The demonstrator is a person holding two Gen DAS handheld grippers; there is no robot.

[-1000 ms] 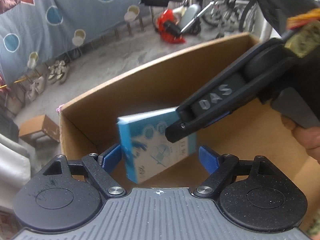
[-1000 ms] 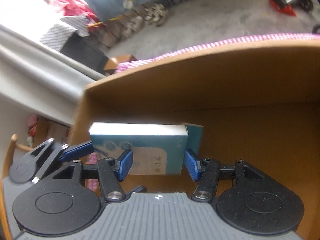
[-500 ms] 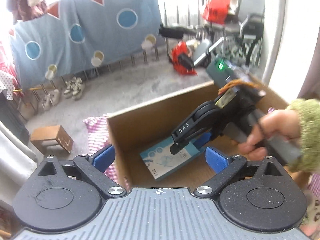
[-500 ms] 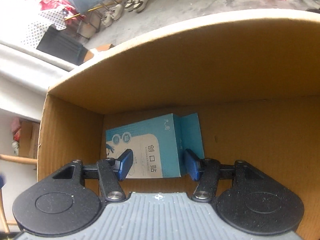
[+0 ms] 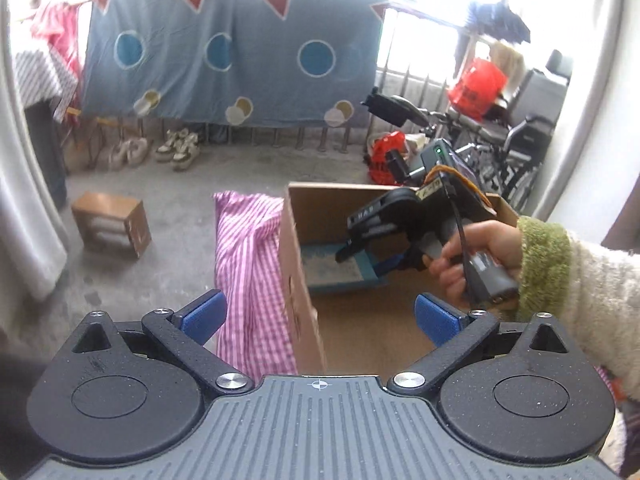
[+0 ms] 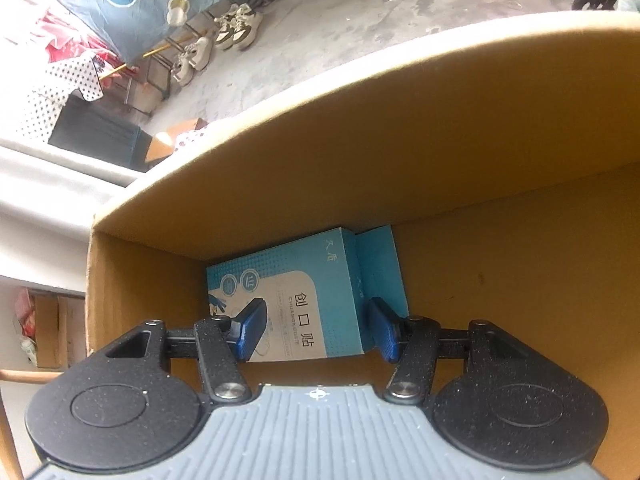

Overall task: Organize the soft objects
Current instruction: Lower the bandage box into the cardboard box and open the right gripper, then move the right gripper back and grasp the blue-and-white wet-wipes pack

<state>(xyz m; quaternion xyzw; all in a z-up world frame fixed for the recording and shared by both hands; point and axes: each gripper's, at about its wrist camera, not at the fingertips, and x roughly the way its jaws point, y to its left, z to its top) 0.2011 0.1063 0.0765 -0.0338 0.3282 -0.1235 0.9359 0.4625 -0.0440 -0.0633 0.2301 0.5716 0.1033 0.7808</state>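
Since a second ago left gripper (image 5: 320,314) backs out of the cardboard box (image 5: 298,280); jaws opening, spread wide, nothing between them. Teal carton (image 6: 292,292) goes from upright to flat on the box floor, far-left corner, 11 o'clock from right gripper (image 6: 316,328). Right fingers (image 6: 252,328) pinch the carton's long sides; hand (image 5: 476,256) on the grip at 2 o'clock. Count: one box, one carton, two grippers. Box sits beside pink checked cloth (image 5: 248,264) at its 9 o'clock. Concrete floor (image 5: 248,168), blue sheet (image 5: 224,52) at 12, shoes (image 5: 176,150) below it.
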